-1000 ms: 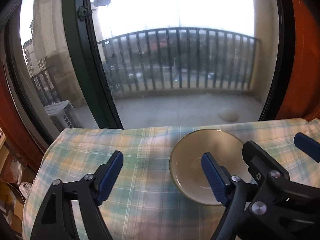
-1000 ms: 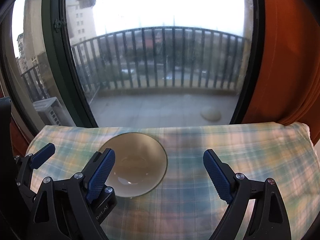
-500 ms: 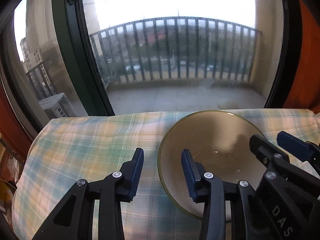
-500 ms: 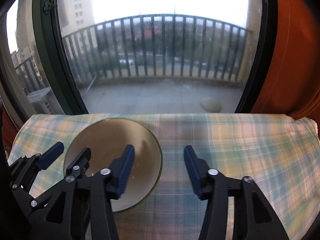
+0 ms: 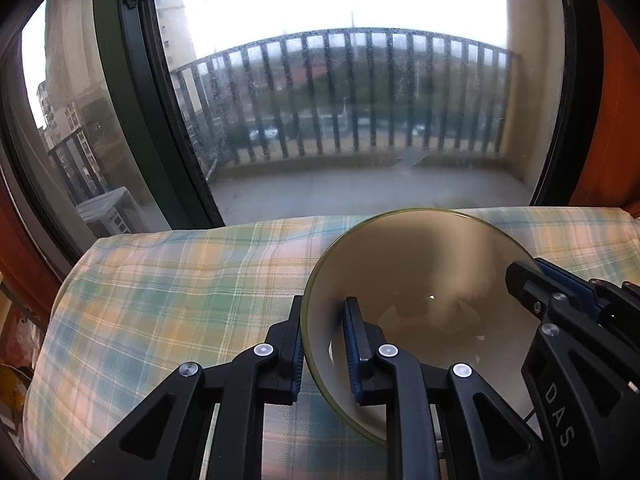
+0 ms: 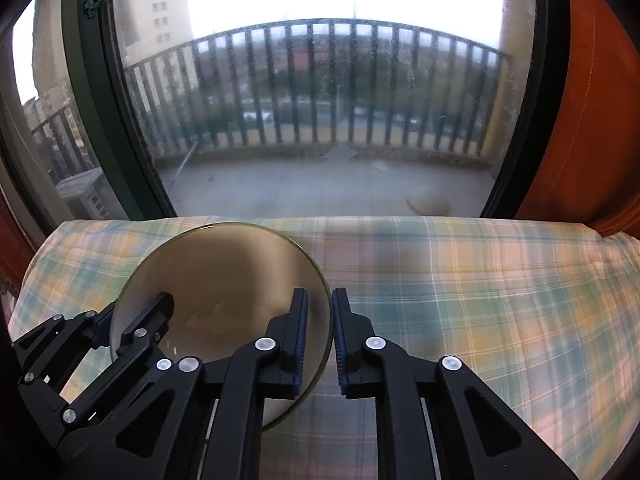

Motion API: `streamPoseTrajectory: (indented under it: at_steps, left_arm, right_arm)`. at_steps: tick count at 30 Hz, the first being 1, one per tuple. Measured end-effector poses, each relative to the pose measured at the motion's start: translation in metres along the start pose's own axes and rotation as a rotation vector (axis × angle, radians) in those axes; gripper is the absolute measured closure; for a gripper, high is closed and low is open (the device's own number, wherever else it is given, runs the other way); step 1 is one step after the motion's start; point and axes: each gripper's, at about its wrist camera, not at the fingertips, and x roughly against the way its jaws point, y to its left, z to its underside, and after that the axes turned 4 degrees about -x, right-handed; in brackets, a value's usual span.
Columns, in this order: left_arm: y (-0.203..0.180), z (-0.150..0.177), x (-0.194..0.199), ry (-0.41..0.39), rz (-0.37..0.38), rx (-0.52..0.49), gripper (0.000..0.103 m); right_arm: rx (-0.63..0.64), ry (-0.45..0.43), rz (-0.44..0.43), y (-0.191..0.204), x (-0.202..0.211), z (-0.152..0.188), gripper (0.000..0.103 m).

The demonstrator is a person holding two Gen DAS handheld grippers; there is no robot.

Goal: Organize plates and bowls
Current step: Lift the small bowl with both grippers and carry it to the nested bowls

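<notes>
1. The left gripper (image 5: 322,350) is closed down on the left rim of the bowl (image 5: 420,280), one blue pad outside the wall and one inside, pinching the glass between them.
2. The right gripper (image 6: 320,344) pinches the same bowl (image 6: 224,280) on its right rim, likewise with one pad inside and one outside.
3. The bowl, of brownish translucent glass, sits at the lower centre of both views on the checked cloth (image 5: 180,280) that covers the desk, in front of the window (image 5: 340,120) with its balcony railing.
4. In the left view the right gripper's black fingers (image 5: 532,284) show at the lower right, on the bowl's far rim.
5. A second earlier both grippers stood wide open above the bowl; since then they have come down and closed on its rim, and the bowl now looms larger in each frame.
</notes>
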Motion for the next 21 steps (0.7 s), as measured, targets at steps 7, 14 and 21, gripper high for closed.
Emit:
streamPoseTrajectory:
  at_steps: [7, 14, 21]
  left_arm:
    - [0.001, 0.003, 0.006, 0.01, -0.006, 0.004, 0.087]
    - [0.002, 0.009, 0.016, 0.026, 0.011, 0.027, 0.087]
    - [0.006, 0.009, 0.037, 0.0, 0.013, 0.036, 0.087]
  right_arm:
    - [0.017, 0.015, 0.005, 0.002, 0.006, 0.002, 0.089]
    - [0.053, 0.026, 0.011, 0.002, 0.016, 0.006, 0.089]
    - [0.06, 0.019, 0.005, 0.002, 0.039, 0.007, 0.089]
